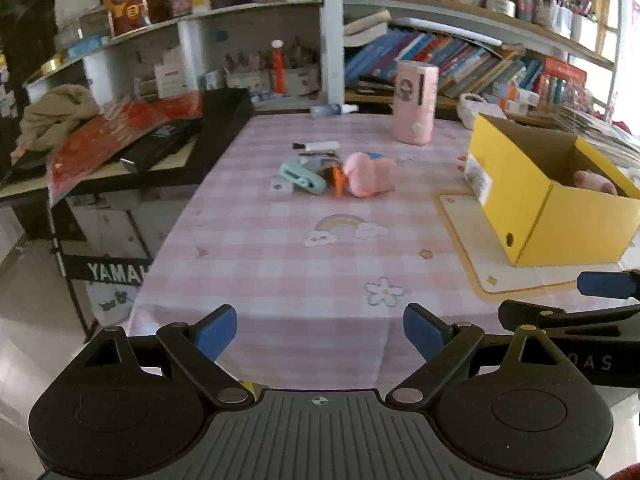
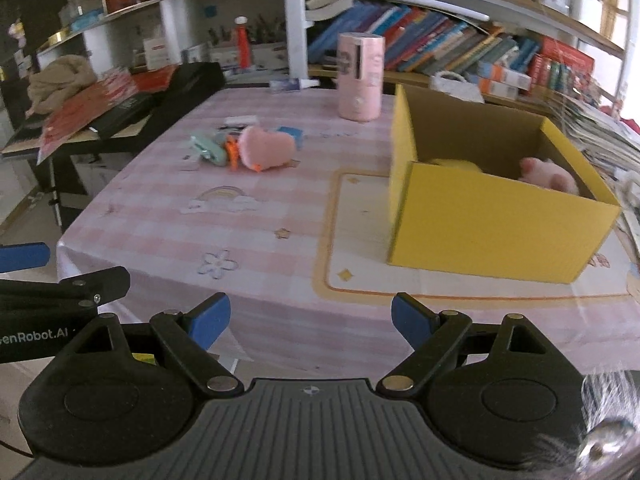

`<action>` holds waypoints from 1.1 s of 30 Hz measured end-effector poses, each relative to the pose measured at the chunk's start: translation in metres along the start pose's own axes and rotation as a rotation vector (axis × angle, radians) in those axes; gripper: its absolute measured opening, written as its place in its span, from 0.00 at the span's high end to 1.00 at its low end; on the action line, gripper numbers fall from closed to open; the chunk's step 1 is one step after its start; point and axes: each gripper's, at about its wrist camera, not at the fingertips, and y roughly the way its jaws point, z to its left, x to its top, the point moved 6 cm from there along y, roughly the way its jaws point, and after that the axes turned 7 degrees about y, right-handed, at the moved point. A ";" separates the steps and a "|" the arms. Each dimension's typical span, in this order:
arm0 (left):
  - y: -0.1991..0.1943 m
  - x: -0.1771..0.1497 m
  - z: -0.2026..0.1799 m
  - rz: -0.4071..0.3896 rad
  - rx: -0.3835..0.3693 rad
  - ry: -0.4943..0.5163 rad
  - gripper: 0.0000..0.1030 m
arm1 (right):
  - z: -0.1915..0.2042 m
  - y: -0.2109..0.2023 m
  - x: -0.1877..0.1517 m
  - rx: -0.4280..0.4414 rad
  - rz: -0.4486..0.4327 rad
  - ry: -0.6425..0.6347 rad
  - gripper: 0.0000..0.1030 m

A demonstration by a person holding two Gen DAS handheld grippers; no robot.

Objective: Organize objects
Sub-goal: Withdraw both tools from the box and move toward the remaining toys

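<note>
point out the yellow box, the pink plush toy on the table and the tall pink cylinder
yellow box [image 2: 496, 228], right wrist view, near front wall
pink plush toy [image 1: 370, 174], left wrist view, body middle
tall pink cylinder [image 1: 414, 102], left wrist view, side wall

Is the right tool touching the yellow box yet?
Apart. The right wrist view shows the open right tool well short of the yellow box, with bare tablecloth between them.

Box [image 2: 492, 220] right of toy pile [image 2: 248, 150]
</note>
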 end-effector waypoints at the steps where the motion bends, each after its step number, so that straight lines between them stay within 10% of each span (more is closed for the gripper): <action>1: 0.000 0.000 0.004 -0.001 0.005 -0.004 0.10 | 0.004 0.001 0.000 0.004 0.000 -0.004 0.15; 18: 0.031 0.005 0.029 0.033 0.025 -0.045 0.10 | 0.030 0.038 0.016 0.042 0.040 -0.034 0.15; 33: 0.094 0.068 0.047 0.005 0.023 -0.067 0.04 | 0.038 0.116 0.101 0.095 0.016 -0.022 0.18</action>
